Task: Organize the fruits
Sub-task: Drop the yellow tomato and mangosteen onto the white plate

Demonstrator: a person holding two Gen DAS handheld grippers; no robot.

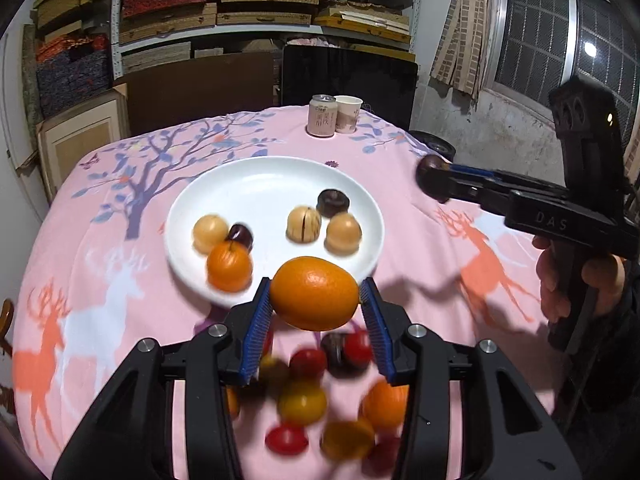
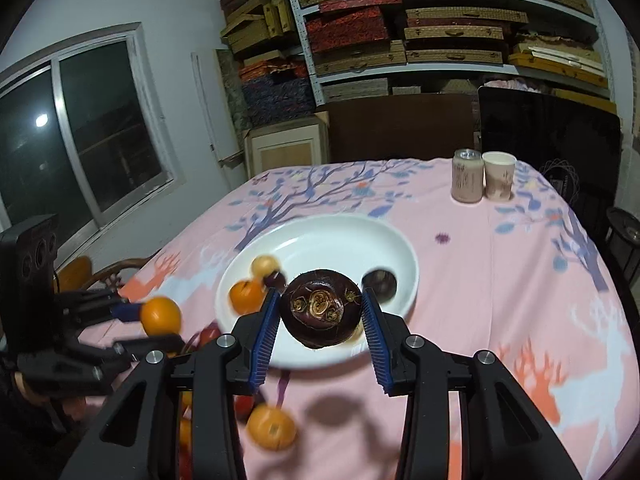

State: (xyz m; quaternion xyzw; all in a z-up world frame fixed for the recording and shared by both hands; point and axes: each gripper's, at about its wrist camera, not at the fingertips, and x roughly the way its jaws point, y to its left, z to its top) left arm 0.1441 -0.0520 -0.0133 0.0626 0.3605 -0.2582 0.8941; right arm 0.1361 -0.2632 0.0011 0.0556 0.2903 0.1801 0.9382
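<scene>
Counter [image 1: 400,184] under a pink cloth with tree and deer print carries everything. White plate [image 1: 256,184] sits mid-counter as the collecting spot, already holding some pale round fruits, a small orange [image 1: 229,266] and dark ones, so sorting looks partly done. Loose pile of fruits [image 1: 320,396], red, yellow, orange and dark, lies on the cloth on the near side of the plate, blurred, still to be moved. Can [image 1: 322,115] and paper cup [image 1: 347,113] stand touching at the far edge, well apart from the work. Left claw [image 1: 316,300] is clenched partway on an orange fruit [image 1: 314,293], blue pads pressing both of its sides, held in the air above the plate's near rim, likely carried there for dropping in. Right claw [image 2: 320,312] is likewise clenched partway on a dark brown fruit [image 2: 320,312], flat cut-looking face toward the camera, pads touching each side, held over the near part of the plate; from the left view it hangs right of the plate. A hand [image 1: 576,284] grips the right tool's handle. Both fruits are lifted clear, probably so they pass over the rim before release.
</scene>
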